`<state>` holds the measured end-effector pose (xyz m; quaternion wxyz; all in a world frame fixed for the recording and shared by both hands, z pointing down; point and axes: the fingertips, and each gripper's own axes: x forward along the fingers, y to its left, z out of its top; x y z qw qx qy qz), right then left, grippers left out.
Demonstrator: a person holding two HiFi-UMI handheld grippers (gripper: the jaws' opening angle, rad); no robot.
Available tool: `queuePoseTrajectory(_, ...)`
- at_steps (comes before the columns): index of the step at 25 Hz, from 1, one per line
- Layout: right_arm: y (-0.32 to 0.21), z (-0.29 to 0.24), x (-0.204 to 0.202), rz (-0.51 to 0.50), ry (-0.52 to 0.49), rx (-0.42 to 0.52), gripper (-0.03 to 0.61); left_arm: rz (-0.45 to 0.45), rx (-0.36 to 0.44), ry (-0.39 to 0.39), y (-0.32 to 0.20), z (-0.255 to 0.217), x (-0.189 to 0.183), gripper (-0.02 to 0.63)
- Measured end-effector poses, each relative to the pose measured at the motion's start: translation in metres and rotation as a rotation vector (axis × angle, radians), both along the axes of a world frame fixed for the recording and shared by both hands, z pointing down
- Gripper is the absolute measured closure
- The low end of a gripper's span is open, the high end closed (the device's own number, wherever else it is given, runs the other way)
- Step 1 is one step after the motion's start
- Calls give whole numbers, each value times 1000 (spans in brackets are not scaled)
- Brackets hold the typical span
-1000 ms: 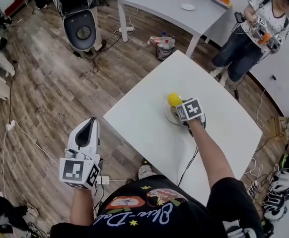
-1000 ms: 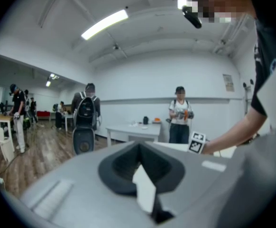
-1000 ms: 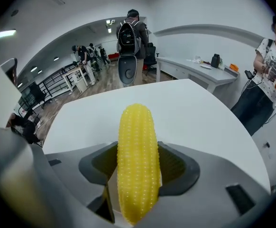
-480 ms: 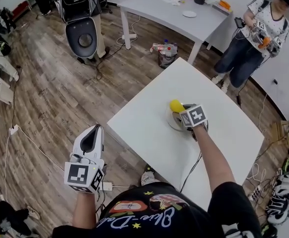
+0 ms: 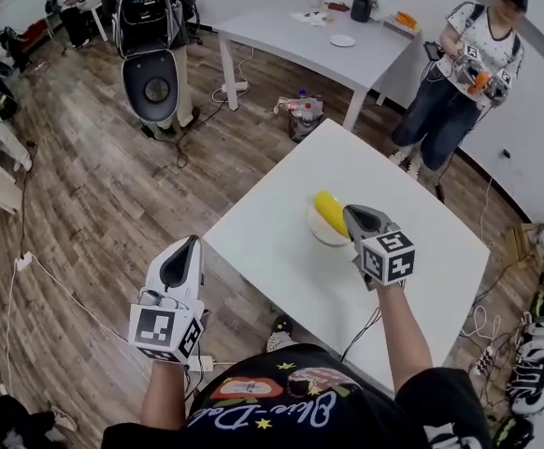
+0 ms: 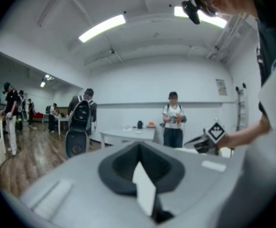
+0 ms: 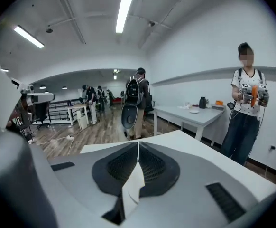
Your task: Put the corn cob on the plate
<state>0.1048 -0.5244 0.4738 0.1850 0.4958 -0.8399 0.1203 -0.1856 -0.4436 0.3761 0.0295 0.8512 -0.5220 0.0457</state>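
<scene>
Just half-hidden cursive lettering (image 5: 264, 406) on shirt (image 5: 365, 410)

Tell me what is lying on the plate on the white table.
A yellow corn cob lies on the plate. The right tongs, shut and empty, cover the plate's right edge, so that part cannot be checked.

Head view steeply down over table (image 5: 272, 241); gripper views across room, sharing standing person (image 7: 246, 108).

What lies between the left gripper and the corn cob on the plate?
Nothing but bare white table between the left gripper and the corn cob on its plate; the head view shows it.
</scene>
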Motion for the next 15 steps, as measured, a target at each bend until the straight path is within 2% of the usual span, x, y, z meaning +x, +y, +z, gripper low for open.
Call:
queuePoseTrajectory(2,27,-17,-6,13,-43,61,563,16,9,7,8,-2,1,615)
queuePoseTrajectory(7,93,-43,-28,53,-155,141,563,62,24,14,32,-2,7,615)
queuePoseTrajectory(10,126,-51,-32,94,-209,160,563,96,29,17,51,-1,11,615)
queuePoseTrajectory(15,168,-55,-38,109,-225,156,563,143,22,31,78,5,15,615)
